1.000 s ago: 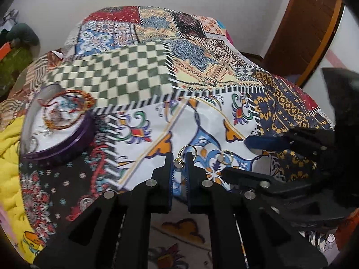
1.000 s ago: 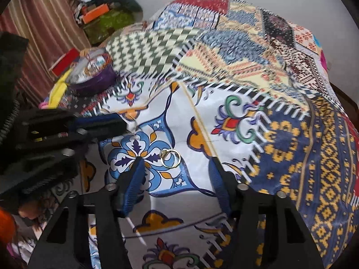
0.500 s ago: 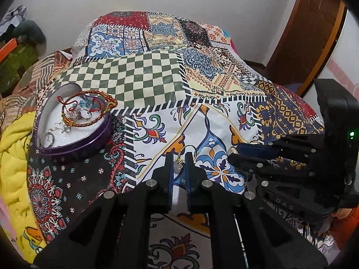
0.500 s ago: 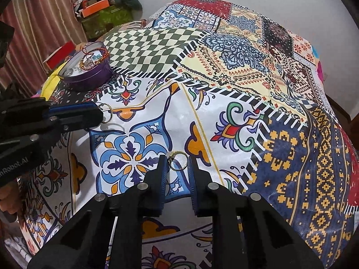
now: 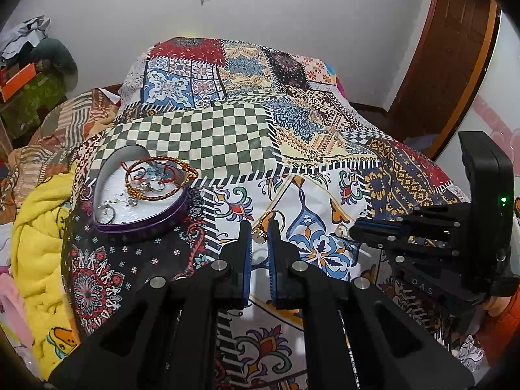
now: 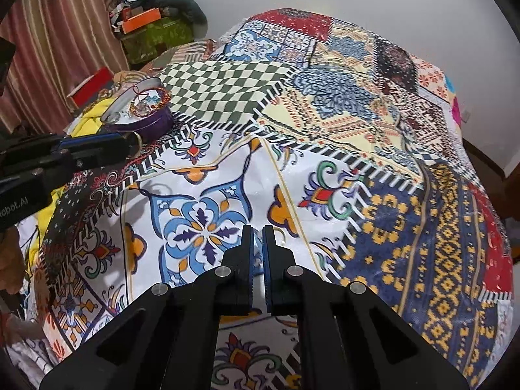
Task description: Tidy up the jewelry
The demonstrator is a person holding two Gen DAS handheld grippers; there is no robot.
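Observation:
My left gripper [image 5: 259, 231] is shut on a gold hoop earring [image 5: 272, 219] and holds it above the patterned bedspread. My right gripper [image 6: 257, 234] is shut on a second gold earring [image 6: 280, 234], whose hoop peeks out right of the fingers. A purple heart-shaped tin [image 5: 143, 219] with a white lining holds bracelets and small jewelry; it sits left of the left gripper. The tin [image 6: 152, 123] also shows far left in the right wrist view, just beyond the left gripper [image 6: 133, 141]. The right gripper [image 5: 352, 229] shows at right in the left wrist view.
A patchwork bedspread [image 5: 227, 136] covers the bed. A yellow blanket [image 5: 35, 237] lies at the bed's left edge. Clutter with an orange box [image 6: 143, 21] stands by the striped curtain [image 6: 58, 32]. A wooden door [image 5: 445, 65] is at right.
My right gripper has shut on the second earring and lifted it off the bedspread. My left gripper has risen and moved toward the tin with its earring.

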